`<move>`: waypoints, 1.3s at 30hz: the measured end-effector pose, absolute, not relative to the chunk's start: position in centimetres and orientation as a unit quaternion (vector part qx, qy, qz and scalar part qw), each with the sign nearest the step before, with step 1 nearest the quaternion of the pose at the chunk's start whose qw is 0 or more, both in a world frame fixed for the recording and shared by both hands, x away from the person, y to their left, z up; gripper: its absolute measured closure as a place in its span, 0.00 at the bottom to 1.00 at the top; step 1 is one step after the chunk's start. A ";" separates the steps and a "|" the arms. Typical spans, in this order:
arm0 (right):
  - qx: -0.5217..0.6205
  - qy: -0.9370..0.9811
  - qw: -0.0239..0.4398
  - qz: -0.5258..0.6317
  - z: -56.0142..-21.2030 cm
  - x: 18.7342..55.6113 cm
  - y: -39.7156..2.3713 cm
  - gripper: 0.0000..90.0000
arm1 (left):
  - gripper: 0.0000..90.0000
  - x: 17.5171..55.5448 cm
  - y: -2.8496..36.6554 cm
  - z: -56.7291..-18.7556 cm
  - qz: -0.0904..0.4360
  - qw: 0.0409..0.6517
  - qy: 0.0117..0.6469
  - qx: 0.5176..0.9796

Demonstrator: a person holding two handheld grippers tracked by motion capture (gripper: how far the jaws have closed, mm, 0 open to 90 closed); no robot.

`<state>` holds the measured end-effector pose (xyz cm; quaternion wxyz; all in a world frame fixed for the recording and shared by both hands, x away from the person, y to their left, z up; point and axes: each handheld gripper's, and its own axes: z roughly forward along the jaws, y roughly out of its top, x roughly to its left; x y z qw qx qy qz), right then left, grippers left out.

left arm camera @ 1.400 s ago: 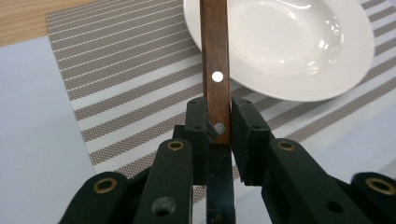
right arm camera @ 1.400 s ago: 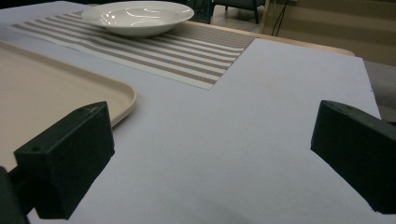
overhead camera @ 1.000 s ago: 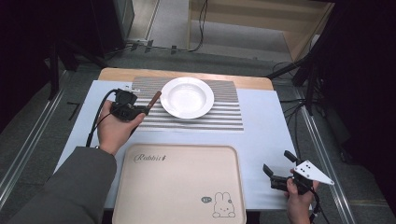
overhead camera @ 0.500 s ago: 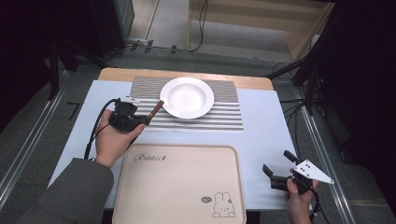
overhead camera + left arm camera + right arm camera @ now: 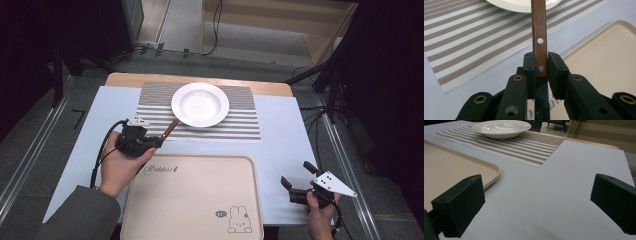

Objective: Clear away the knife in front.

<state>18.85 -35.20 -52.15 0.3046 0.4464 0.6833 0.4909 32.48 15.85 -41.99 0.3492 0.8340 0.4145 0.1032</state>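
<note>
My left gripper (image 5: 154,142) is shut on the near end of a brown wooden handle (image 5: 169,130) with metal rivets. The handle points up and right to the rim of a white deep plate (image 5: 200,104); its far end is hidden there. In the left gripper view the jaws of the left gripper (image 5: 541,60) clamp the handle (image 5: 539,32), which runs up over the plate (image 5: 524,3). My right gripper (image 5: 296,173) rests open at the table's near right corner, holding nothing. The right gripper (image 5: 536,202) has its jaws wide apart over bare table.
The plate stands on a striped grey-and-white placemat (image 5: 240,125) at the back of the pale table (image 5: 285,145). A beige tray (image 5: 195,200) with a rabbit print lies at the front middle, its rim just below the left gripper. Cables and stands surround the table.
The left hand has drawn the gripper and the wooden handle back toward the tray's far edge, away from the plate's left side. The right gripper has stayed put.
</note>
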 end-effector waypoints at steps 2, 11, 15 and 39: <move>0.446 0.684 0.305 0.491 -52.1 18.8 -35.2 0.00 | 0.86 31.9 15.8 -42.2 0.105 0.350 0.413 0.834; 0.445 0.685 0.304 0.489 -52.2 18.9 -35.1 0.00 | 0.86 30.0 16.3 -43.1 0.097 0.354 0.420 0.830; 0.446 0.686 0.304 0.488 -52.2 18.9 -35.1 0.00 | 0.86 29.3 16.5 -43.5 0.094 0.356 0.422 0.828; 0.446 0.688 0.305 0.485 -52.2 18.9 -35.0 0.00 | 0.86 25.5 17.6 -47.1 0.068 0.356 0.443 0.820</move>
